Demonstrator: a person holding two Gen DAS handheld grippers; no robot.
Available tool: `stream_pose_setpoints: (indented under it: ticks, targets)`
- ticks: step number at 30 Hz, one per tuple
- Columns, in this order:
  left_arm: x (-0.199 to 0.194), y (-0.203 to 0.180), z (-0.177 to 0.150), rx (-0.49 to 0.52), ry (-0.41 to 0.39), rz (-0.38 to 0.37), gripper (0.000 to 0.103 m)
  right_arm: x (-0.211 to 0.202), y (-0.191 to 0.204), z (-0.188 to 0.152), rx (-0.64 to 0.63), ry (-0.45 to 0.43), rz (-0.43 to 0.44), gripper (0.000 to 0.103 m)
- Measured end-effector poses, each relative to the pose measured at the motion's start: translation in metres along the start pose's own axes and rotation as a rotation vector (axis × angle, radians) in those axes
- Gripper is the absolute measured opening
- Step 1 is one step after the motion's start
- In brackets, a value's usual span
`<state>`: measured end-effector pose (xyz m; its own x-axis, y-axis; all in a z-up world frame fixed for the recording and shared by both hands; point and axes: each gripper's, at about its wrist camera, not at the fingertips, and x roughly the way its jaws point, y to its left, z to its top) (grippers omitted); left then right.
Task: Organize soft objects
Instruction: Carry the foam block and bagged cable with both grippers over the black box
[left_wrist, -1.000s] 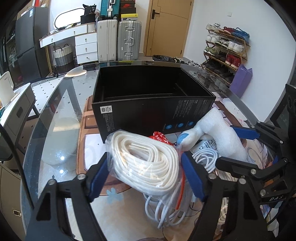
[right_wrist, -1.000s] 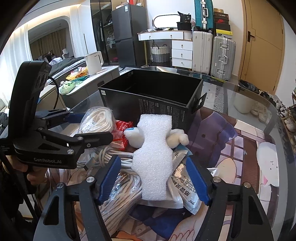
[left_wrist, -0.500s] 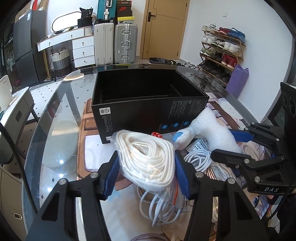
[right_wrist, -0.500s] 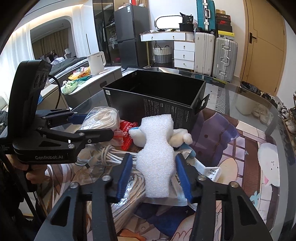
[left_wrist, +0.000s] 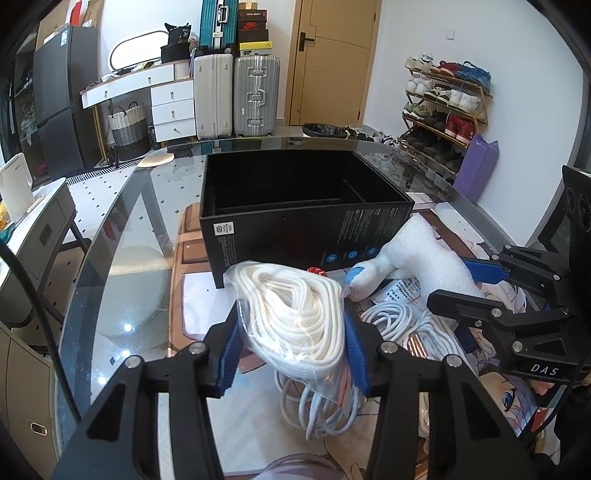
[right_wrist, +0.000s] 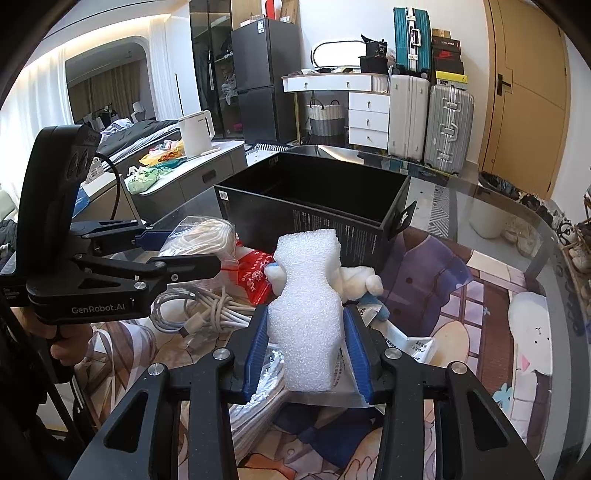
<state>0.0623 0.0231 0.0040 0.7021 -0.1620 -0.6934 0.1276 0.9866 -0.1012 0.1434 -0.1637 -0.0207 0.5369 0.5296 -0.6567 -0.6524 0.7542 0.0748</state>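
My left gripper (left_wrist: 293, 350) is shut on a clear bag of coiled white rope (left_wrist: 291, 317), held above the table. It also shows in the right wrist view (right_wrist: 203, 236). My right gripper (right_wrist: 306, 354) is shut on a white foam block (right_wrist: 308, 295), which also shows in the left wrist view (left_wrist: 432, 258). An open black box (left_wrist: 306, 218) stands just beyond both. A white and blue plush toy (right_wrist: 360, 282) lies behind the foam.
White cables (right_wrist: 199, 310), a red packet (right_wrist: 255, 273) and printed plastic bags (right_wrist: 406, 347) lie on the illustrated mat (right_wrist: 480, 295) on the glass table (left_wrist: 122, 258). Suitcases, drawers and a shoe rack stand beyond the table.
Both grippers have closed: the left on the rope bag, the right on the foam block. Both objects have risen a little from the pile.
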Motion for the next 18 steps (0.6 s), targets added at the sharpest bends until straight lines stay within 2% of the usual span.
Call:
stream_pose_setpoints:
  ticks: [18]
  targets:
    - [-0.026, -0.005, 0.001, 0.014, -0.060, 0.039, 0.047, -0.036, 0.001, 0.005, 0.001, -0.080, -0.031, 0.041]
